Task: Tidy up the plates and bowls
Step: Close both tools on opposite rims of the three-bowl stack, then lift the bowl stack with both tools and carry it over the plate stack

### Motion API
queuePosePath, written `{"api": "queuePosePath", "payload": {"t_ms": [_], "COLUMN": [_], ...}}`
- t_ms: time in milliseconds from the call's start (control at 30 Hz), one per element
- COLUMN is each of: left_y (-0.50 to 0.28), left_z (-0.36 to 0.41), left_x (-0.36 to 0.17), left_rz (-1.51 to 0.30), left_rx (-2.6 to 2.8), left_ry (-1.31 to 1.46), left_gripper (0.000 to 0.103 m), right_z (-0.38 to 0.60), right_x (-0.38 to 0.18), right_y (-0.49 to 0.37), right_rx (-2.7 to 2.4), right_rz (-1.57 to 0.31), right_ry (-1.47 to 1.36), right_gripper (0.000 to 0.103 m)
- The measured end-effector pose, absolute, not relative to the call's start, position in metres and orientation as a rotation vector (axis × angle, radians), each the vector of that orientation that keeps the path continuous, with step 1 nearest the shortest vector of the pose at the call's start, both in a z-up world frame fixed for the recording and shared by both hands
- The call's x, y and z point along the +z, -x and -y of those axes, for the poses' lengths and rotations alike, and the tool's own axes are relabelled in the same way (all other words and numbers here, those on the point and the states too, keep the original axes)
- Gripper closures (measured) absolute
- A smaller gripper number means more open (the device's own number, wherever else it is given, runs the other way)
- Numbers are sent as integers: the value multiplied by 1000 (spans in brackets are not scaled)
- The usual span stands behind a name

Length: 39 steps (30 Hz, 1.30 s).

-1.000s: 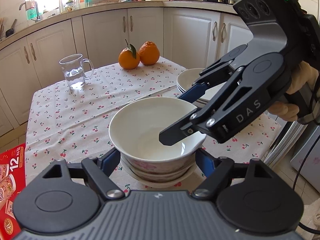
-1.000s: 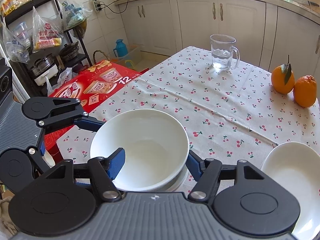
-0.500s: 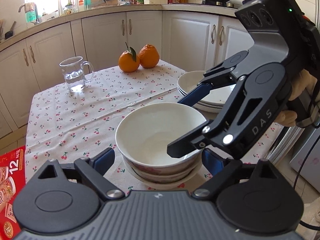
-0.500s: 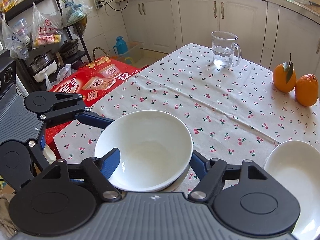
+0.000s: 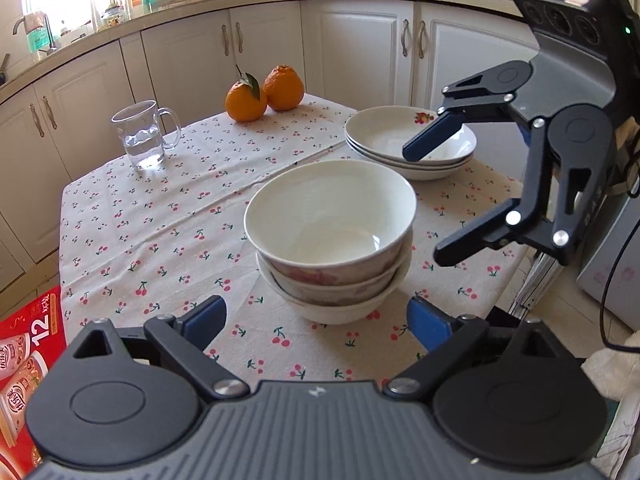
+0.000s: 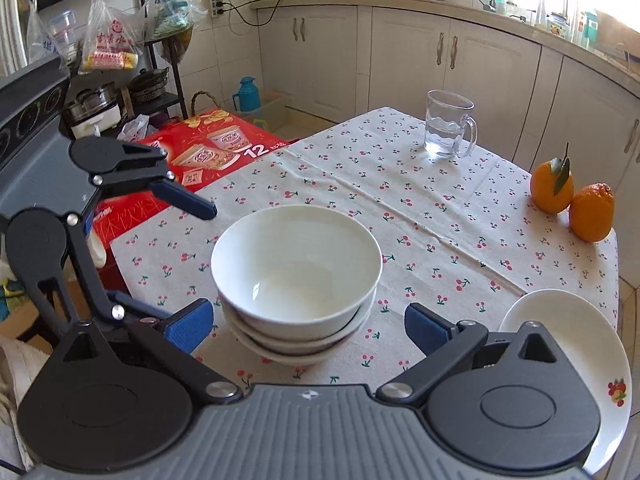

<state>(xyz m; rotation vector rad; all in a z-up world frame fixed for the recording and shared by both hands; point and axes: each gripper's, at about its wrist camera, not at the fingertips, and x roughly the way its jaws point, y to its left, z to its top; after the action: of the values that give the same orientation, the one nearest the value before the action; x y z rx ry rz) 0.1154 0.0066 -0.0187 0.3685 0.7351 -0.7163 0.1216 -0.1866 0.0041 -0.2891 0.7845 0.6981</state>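
Note:
Three white bowls sit nested in a stack (image 5: 332, 236) on the cherry-print tablecloth, also in the right wrist view (image 6: 296, 280). A stack of shallow white plates (image 5: 408, 148) stands behind it to the right; its rim shows at the right edge of the right wrist view (image 6: 568, 332). My left gripper (image 5: 316, 320) is open and empty, just short of the bowl stack. My right gripper (image 6: 308, 326) is open and empty, also just short of the stack; from the left wrist view it hangs to the right of the bowls (image 5: 432, 200).
A glass mug of water (image 5: 142, 136) and two oranges (image 5: 264, 94) stand at the far side of the table. A red carton (image 6: 192, 164) lies on the floor beside the table. Kitchen cabinets (image 5: 360, 48) surround the table.
Both grippers have drawn back from the bowl stack. The right gripper has moved right and away from the top bowl's rim. The bowls stay nested.

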Motion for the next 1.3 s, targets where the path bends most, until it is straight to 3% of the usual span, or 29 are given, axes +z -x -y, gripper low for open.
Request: {"api": "queuePosePath", "payload": {"t_ms": [400,833,1300], "left_y": [-139,-165,-182], "left_z": [-3,10,11], "left_x": [-45,-61,-63], "left_rz": [-819,-792,-807], "left_rx": [-820,-966,-1131], "left_ry": [-367,-497,-563], "left_gripper": [6,8,18], "right_z": [179,171,163], "right_x": [-29,-49,-48], "right_y": [-111,-145,-161], "right_rx": [729,806,929], "right_rz": [-800,-828,-858], "right_ry": [419,472,539], "right_gripper": [0,0,9]}}
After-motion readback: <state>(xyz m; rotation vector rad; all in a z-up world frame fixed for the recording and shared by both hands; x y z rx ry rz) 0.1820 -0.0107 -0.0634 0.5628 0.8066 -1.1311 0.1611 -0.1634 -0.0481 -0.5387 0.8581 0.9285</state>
